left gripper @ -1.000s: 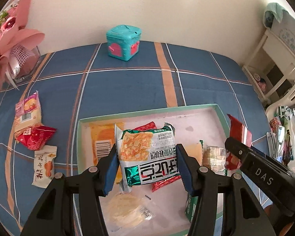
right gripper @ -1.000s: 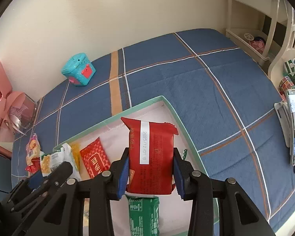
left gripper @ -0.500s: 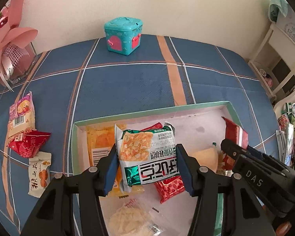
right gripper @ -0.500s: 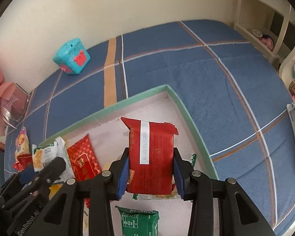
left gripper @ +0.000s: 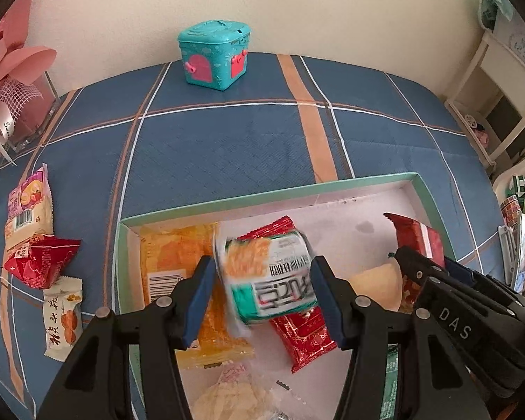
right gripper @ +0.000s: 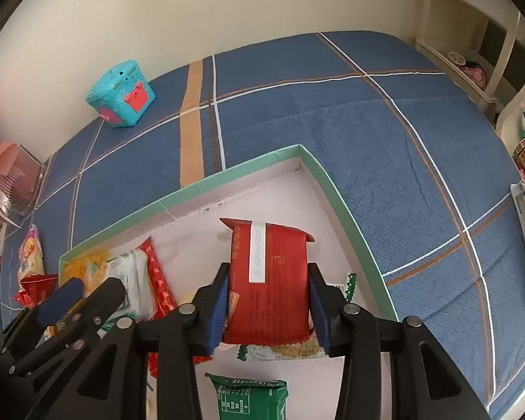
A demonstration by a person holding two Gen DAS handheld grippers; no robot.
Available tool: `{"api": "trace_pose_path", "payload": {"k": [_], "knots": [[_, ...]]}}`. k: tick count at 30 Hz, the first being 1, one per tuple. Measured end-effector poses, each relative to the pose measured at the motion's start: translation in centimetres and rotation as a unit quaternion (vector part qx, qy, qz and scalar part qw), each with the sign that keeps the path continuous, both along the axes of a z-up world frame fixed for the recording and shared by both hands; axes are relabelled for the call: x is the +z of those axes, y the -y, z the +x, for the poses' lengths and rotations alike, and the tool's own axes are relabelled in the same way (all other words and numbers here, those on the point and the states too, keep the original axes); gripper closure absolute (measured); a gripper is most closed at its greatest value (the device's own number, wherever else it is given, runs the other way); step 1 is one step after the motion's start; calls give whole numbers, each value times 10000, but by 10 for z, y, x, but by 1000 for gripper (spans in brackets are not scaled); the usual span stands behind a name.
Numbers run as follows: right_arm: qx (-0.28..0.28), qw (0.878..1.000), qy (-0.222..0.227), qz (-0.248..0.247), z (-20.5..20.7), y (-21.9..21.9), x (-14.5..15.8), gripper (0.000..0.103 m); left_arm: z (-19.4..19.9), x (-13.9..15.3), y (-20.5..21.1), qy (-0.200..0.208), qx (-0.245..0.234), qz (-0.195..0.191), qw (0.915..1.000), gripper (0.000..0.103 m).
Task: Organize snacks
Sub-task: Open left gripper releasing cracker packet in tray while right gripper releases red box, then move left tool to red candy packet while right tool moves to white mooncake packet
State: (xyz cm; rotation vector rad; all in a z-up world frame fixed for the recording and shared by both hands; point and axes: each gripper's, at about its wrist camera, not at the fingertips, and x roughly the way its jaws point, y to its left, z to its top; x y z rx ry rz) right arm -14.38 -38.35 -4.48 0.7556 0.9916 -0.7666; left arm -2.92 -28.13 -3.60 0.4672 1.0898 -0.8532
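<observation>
"DAS" on the right hand-held gripper [left gripper: 420, 280]; snack-pack print blurred, unreadable.

2 grippers [left gripper: 262, 297] [right gripper: 267, 309], 1 green-rimmed tray [left gripper: 297, 194], 1 teal box [left gripper: 215, 57] at 12 o'clock, 3 snack packets [left gripper: 40, 262] outside the tray at 9 o'clock.

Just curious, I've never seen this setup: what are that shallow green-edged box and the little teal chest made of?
The box looks like matte cardboard: thin folded walls, a creased corner, a stained white floor. The teal chest looks like moulded plastic, slightly glossy with raised pink details, though that is only a guess.
</observation>
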Motion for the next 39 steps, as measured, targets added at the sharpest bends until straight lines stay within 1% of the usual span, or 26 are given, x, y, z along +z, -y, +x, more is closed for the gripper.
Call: {"api": "trace_pose_path", "payload": {"k": [1, 2, 3, 4, 5, 7, 9, 11, 15, 18, 19, 25, 32, 35, 38, 39], "knots": [[1, 10000, -37, 10, 0, 0, 1, 48, 1, 2, 0, -15, -8, 1, 10000, 45], [6, 10000, -75, 14, 2, -1, 1, 43, 1, 3, -1, -22, -1, 3, 10000, 44], [15, 9999, -110, 6, 2, -1, 2, 40, 1, 4, -2, -34, 6, 5, 10000, 43], [26, 9999, -142, -14, 3, -2, 3, 39, 2, 6, -3, -48, 24, 13, 10000, 39], [39, 9998, -181, -39, 3, -4, 6, 38, 2, 8, -4, -40, 46, 22, 10000, 36], [44, 9997, -238, -72, 3, -7, 11, 35, 3, 12, -8, -14, 102, 78, 9999, 34], [80, 9996, -259, -116, 4, -12, 18, 31, 4, 18, -12, 14, 159, 125, 9998, 34], [109, 9996, -239, -94, 3, -17, 23, 28, 5, 24, -17, 110, 213, 165, 9996, 34], [155, 9993, -312, -117, 2, -29, 32, 28, 7, 36, -31, 271, 337, 178, 9989, 33], [193, 9988, -403, -200, 0, -39, 40, 28, 9, 45, -43, 373, 434, 142, 9983, 26], [183, 9989, -398, -183, -1, -42, 42, 28, 10, 48, -48, 416, 478, 116, 9979, 21], [102, 9992, -381, -34, -12, -56, 49, 28, 10, 56, -74, 571, 600, 108, 9965, 21], [109, 9992, -376, -121, -14, -71, 59, 28, 8, 68, -93, 909, 511, 169, 9944, 21], [125, 9991, -374, -153, -10, -75, 60, 28, 11, 67, -99, 941, 540, 198, 9939, 21], [170, 9988, -425, -160, -3, -77, 58, 27, 20, 63, -104, 886, 641, 226, 9937, 21], [200, 9987, -435, -164, 0, -78, 57, 24, 24, 62, -106, 872, 684, 219, 9936, 21]]}}
